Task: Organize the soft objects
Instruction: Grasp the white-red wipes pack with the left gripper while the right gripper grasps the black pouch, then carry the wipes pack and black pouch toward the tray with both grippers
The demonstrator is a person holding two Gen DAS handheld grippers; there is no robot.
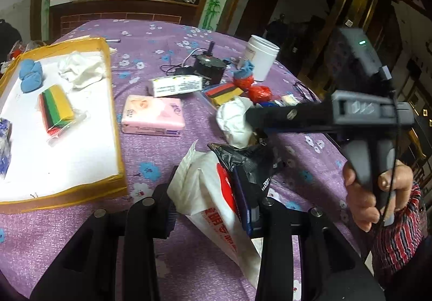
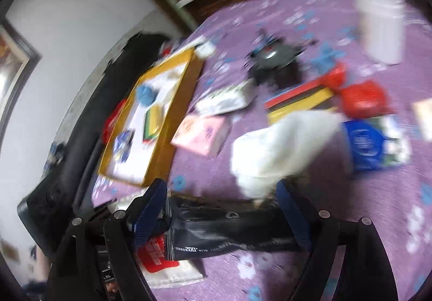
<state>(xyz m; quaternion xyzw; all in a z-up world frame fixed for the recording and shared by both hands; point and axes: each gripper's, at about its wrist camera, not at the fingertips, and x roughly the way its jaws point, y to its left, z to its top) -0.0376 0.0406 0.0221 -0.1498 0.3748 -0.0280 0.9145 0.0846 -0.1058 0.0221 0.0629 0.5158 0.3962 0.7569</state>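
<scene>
My left gripper (image 1: 208,204) is shut on a white and red packet (image 1: 205,193) with a black crumpled end, held just above the purple cloth. My right gripper (image 1: 251,119), in a person's hand (image 1: 364,193), reaches in from the right with its tip against a crumpled white wad (image 1: 233,123). In the blurred right wrist view that gripper (image 2: 220,187) stands open, its blue pads (image 2: 151,209) wide apart. The black end of the packet (image 2: 229,231) lies below them and the white wad (image 2: 283,144) sits just past the tips.
A yellow-rimmed tray (image 1: 114,112) at the left holds a blue cloth ball (image 1: 31,77), a white cloth (image 1: 81,71) and a striped pack (image 1: 56,109). A pink tissue pack (image 1: 152,115), white box (image 1: 175,85), black motor (image 1: 209,66), white jar (image 1: 260,57) and red bags (image 1: 259,92) lie beyond.
</scene>
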